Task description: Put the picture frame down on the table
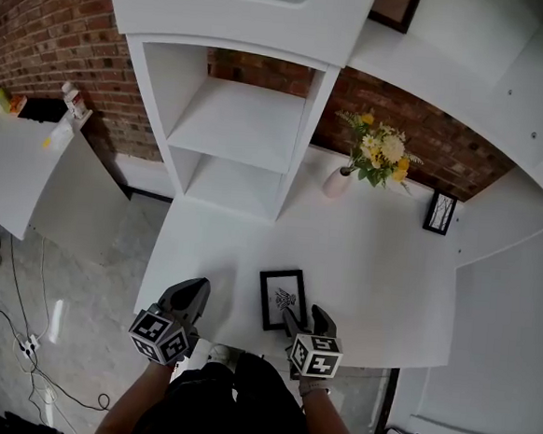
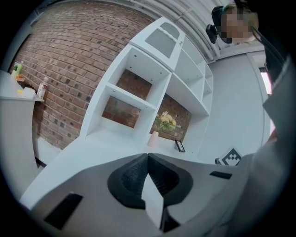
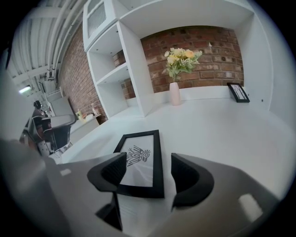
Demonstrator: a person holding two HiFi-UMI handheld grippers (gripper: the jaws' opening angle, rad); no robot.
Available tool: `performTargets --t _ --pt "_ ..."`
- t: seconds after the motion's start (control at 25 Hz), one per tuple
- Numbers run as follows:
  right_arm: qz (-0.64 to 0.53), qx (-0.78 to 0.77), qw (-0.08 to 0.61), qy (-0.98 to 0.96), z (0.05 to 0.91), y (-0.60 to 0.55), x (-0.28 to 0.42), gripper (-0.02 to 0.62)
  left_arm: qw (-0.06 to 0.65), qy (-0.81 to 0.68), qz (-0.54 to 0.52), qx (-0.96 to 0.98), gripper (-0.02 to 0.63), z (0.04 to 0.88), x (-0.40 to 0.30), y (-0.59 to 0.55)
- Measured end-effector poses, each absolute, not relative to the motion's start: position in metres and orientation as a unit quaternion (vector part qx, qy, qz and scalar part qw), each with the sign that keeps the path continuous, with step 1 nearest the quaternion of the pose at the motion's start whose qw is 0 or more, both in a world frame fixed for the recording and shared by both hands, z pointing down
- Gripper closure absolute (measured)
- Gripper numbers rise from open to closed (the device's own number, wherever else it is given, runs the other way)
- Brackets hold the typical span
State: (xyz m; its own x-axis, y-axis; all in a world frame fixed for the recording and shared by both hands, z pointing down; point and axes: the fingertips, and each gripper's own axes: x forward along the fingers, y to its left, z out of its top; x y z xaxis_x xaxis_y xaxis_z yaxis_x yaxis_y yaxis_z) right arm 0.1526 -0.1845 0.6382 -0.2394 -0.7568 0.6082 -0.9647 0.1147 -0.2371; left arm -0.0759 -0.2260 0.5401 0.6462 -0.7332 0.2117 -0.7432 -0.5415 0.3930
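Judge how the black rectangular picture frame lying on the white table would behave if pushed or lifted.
The black rectangular picture frame looks thin and rigid, so probably stiff and light. Lying flat on the white table, it would likely slide rather than tip. Its low edge may give the open right gripper little to grip.

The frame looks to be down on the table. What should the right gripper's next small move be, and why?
Probably draw the right gripper straight back toward the person with its jaws open. The picture frame appears to lie flat on the table. The jaws stand apart on either side of its near end and are not clamping it, so backing out level should clear it without dragging it.
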Motion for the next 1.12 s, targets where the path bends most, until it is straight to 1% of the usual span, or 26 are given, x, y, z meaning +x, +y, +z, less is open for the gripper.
performTargets --t 0.04,0.24,0.4,0.6,0.88,1.12 --pt "0.300 0.594 0.168 -0.727 0.637 -0.184 0.154 0.291 0.229 -0.419 0.011 0.879 0.614 0.540 -0.075 -0.226" --pt "0.286 0.602 0.158 -0.728 0.630 -0.179 0.161 0.353 0.228 -0.410 0.013 0.883 0.614 0.539 -0.068 -0.226" --pt "0.271 0.609 0.154 -0.729 0.624 -0.176 0.167 0.450 0.227 -0.403 0.015 0.887 0.614 0.539 -0.062 -0.226" --pt "0.241 0.624 0.148 -0.729 0.611 -0.173 0.176 0.591 0.224 -0.392 0.016 0.892 0.614 0.536 -0.054 -0.227" --pt "0.191 0.632 0.113 -0.742 0.580 -0.172 0.185 0.592 0.219 -0.380 0.014 0.898 0.614 0.531 -0.043 -0.231" --pt "0.172 0.638 0.097 -0.744 0.565 -0.170 0.193 0.592 0.212 -0.373 0.010 0.903 0.614 0.526 -0.035 -0.235"
